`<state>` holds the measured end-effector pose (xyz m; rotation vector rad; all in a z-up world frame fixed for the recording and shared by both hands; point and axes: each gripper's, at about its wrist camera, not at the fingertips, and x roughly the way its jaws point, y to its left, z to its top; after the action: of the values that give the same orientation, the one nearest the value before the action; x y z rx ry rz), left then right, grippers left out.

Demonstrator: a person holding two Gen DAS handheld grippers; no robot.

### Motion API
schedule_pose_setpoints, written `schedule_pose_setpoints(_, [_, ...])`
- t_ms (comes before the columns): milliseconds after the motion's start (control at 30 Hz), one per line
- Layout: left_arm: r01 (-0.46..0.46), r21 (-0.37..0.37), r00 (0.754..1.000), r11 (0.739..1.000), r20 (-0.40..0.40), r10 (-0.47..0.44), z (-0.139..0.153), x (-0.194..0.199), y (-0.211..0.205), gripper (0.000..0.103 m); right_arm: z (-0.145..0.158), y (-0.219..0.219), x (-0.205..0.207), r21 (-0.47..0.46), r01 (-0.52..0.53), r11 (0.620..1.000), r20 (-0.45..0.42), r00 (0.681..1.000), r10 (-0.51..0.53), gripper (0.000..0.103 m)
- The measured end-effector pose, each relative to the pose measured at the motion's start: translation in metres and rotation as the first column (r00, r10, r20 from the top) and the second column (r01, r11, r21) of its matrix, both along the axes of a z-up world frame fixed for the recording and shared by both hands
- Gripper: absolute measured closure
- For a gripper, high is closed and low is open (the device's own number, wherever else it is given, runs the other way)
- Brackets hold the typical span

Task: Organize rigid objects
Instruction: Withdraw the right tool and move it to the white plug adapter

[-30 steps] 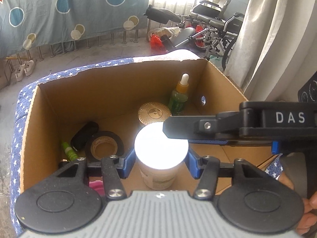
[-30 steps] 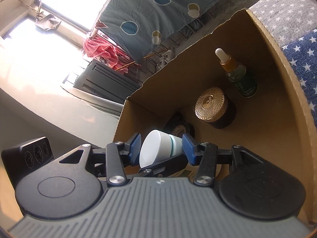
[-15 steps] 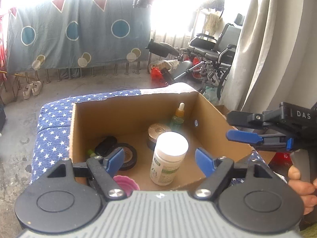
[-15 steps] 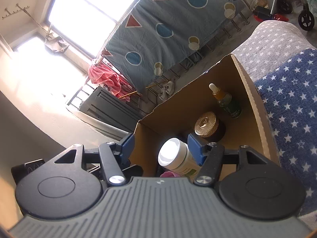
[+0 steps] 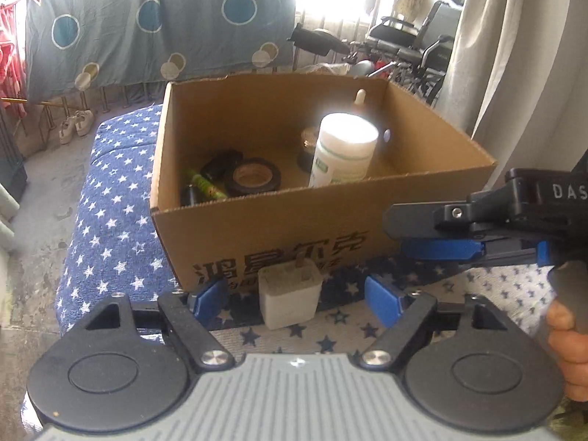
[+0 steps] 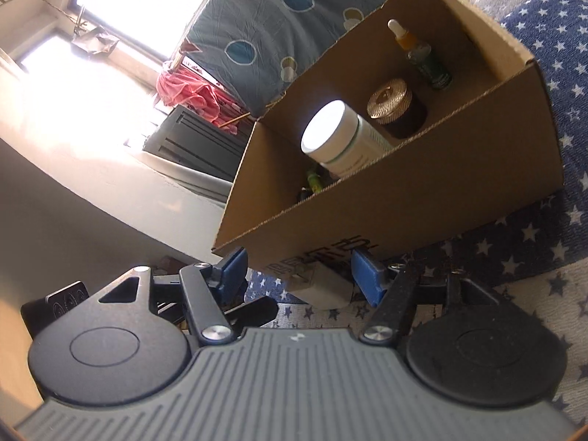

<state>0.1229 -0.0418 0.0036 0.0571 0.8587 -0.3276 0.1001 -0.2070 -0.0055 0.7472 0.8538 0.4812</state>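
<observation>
A cardboard box (image 5: 279, 235) stands on a star-patterned blue cover (image 5: 110, 220). Inside it stand a white bottle (image 5: 343, 150), a gold-lidded jar (image 6: 395, 104), a dropper bottle (image 6: 422, 57), a black tape roll (image 5: 253, 180) and a green tube (image 5: 205, 185). A white plug adapter (image 5: 290, 296) lies on the cover in front of the box. My left gripper (image 5: 294, 299) is open, its pads either side of the adapter. My right gripper (image 6: 297, 270) is open and empty; it also shows in the left wrist view (image 5: 433, 235), at the right of the box.
A patterned blue sheet (image 5: 147, 29) hangs behind. Wheelchairs (image 5: 411, 47) stand at the back right beside a curtain (image 5: 514, 55). White shoes (image 5: 75, 125) lie on the floor at the left. A dark cabinet (image 6: 198, 143) stands under the window.
Both grippers let go of the white bottle, which now stands in the box, and drew back and down. The left gripper now frames the white adapter in front of the box.
</observation>
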Motion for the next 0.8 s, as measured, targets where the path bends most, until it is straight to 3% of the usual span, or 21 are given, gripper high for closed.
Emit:
schedule_pose_setpoints(133, [0.007, 0.011, 0.999, 1.0, -0.034, -0.007, -0.018, 0.01, -0.002, 0.027, -0.012, 0.023, 0.009, -0.054, -0.035, 0.998, -0.028, 0.999, 0.034, 0.042])
schedule_pose_setpoints(467, [-0.003, 0.001, 0.997, 1.0, -0.077, 0.003, -0.037, 0.025, -0.008, 0.056, -0.035, 0.053, 0.035, -0.097, -0.099, 0.99, -0.081, 0.993, 0.091, 0.055])
schedule_pose_setpoints(633, [0.014, -0.029, 0.994, 0.999, -0.103, -0.017, -0.036, 0.023, -0.017, 0.055, -0.035, 0.052, 0.037, -0.1, -0.085, 0.991, -0.082, 0.994, 0.077, 0.067])
schedule_pose_setpoints(800, [0.042, -0.024, 0.993, 0.999, -0.105, -0.044, -0.034, 0.02, -0.034, 0.055, -0.034, 0.04, 0.03, -0.11, -0.055, 0.992, -0.093, 0.995, 0.044, 0.067])
